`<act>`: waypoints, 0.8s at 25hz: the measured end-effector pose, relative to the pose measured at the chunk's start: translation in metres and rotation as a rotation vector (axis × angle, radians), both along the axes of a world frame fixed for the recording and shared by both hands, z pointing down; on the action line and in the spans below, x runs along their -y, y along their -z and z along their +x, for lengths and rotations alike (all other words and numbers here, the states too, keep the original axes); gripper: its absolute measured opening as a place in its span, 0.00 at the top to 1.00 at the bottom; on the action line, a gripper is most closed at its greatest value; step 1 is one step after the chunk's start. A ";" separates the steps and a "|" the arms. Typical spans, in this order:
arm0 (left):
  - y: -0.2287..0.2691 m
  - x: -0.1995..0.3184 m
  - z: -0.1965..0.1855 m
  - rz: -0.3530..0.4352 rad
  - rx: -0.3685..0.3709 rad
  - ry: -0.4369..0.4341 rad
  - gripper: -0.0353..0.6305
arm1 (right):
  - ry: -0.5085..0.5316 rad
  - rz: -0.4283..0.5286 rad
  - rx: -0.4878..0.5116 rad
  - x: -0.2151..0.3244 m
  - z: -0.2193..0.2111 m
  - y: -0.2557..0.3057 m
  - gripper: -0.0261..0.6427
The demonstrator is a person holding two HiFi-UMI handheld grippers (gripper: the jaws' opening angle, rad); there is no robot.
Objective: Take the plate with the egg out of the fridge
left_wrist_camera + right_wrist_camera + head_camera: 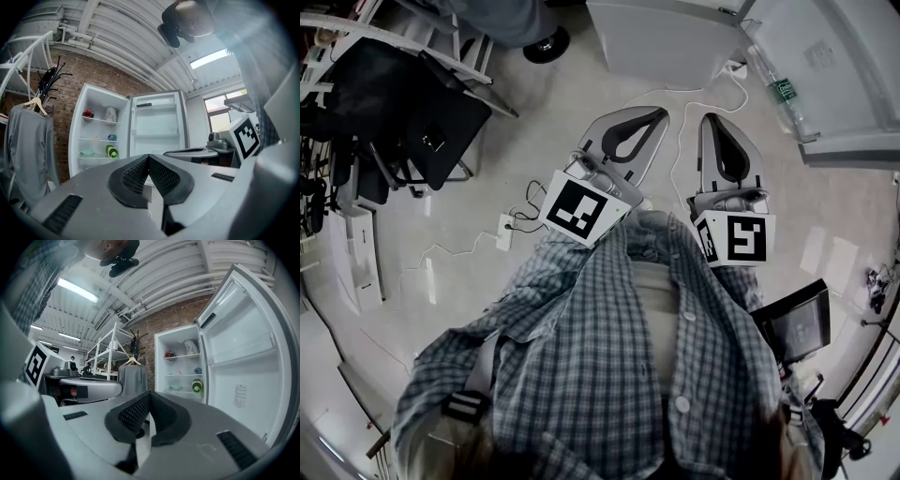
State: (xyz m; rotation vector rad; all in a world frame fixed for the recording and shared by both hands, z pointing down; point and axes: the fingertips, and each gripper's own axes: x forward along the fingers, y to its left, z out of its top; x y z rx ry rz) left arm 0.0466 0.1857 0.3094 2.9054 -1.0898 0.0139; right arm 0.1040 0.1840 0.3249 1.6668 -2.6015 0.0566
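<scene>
The white fridge [99, 136] stands open a few steps ahead, its door [157, 123] swung wide. On a lower shelf lies a pale green plate [86, 153], also the pale green plate [176, 387] in the right gripper view; it is too small to tell an egg on it. My left gripper [148, 157] is shut and empty, pointing level at the fridge. Beside it my right gripper [150, 393] is shut and empty too. In the head view the left gripper [662, 112] and right gripper [711, 119] are held side by side over the floor.
The shelves also hold a red item [88, 113], a white bag [110, 114], a blue item [112, 137] and a green container [111, 151]. A grey garment [28, 140] hangs left of the fridge. Cables and a power strip [504, 232] lie on the floor; a bottle [783, 94] stands in the door.
</scene>
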 end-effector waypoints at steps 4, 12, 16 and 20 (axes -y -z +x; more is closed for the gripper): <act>0.001 0.006 0.004 0.003 0.001 -0.003 0.94 | -0.005 0.002 0.000 0.004 0.004 0.002 0.95; 0.000 0.028 0.008 -0.001 -0.004 -0.020 0.94 | -0.028 -0.013 -0.001 0.021 0.013 -0.003 0.95; 0.001 0.044 0.009 0.004 -0.010 -0.028 0.94 | -0.035 -0.010 -0.007 0.035 0.012 -0.002 0.95; 0.002 0.066 0.007 0.008 -0.024 -0.030 0.94 | -0.042 -0.018 -0.008 0.055 0.011 -0.002 0.95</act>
